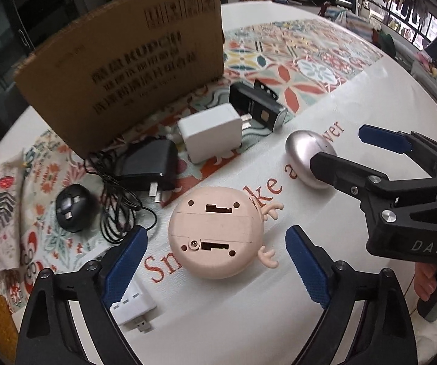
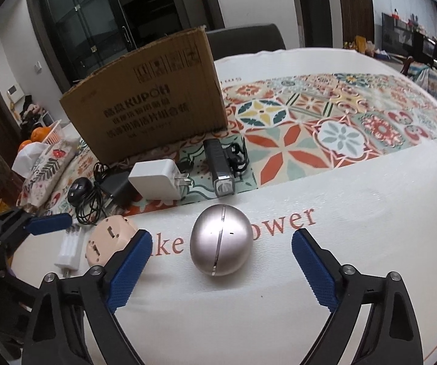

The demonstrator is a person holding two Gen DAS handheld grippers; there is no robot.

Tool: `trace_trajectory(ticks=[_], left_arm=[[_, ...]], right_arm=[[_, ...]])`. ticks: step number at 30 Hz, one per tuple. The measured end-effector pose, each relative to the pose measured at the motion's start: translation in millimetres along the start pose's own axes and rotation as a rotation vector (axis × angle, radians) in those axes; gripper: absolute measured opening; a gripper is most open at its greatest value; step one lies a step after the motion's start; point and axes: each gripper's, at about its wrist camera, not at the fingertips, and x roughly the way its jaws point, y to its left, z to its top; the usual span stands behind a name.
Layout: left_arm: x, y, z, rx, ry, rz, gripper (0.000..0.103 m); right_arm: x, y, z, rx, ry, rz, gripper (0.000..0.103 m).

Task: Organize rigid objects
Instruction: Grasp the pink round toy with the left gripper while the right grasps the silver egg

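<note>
A round pink gadget with small antlers lies underside-up on the white cloth, between the open fingers of my left gripper; it also shows in the right wrist view. A silver egg-shaped case lies between the open fingers of my right gripper; it also shows in the left wrist view, partly behind the right gripper. Neither gripper touches anything. A cardboard box stands at the back left.
In front of the box lie a white charger, a black adapter with cable, a black torch and a black oval mouse-like item. A white battery charger lies by my left finger. A patterned tissue pouch sits left.
</note>
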Motion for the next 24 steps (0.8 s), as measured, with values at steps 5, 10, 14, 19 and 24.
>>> trace_trajectory(ticks=[5, 10, 14, 19, 24], left_arm=[[16, 3, 6, -0.001, 0.061, -0.053, 0.087], [29, 6, 7, -0.008, 0.092, -0.06, 0.081], [35, 9, 8, -0.024, 0.095, -0.08, 0.08], [40, 13, 7, -0.058, 0.09, -0.093, 0.08], [40, 14, 7, -0.076, 0.062, -0.078, 0.079]], right_arm=[[14, 0, 4, 0.004, 0.033, 0.0, 0.087], [26, -2, 3, 0.007, 0.075, 0.004, 0.081], [33, 0, 1, -0.006, 0.093, 0.0, 0.078], [41, 1, 1, -0.022, 0.107, -0.005, 0.072], [42, 3, 1, -0.049, 0.094, -0.035, 0.061]])
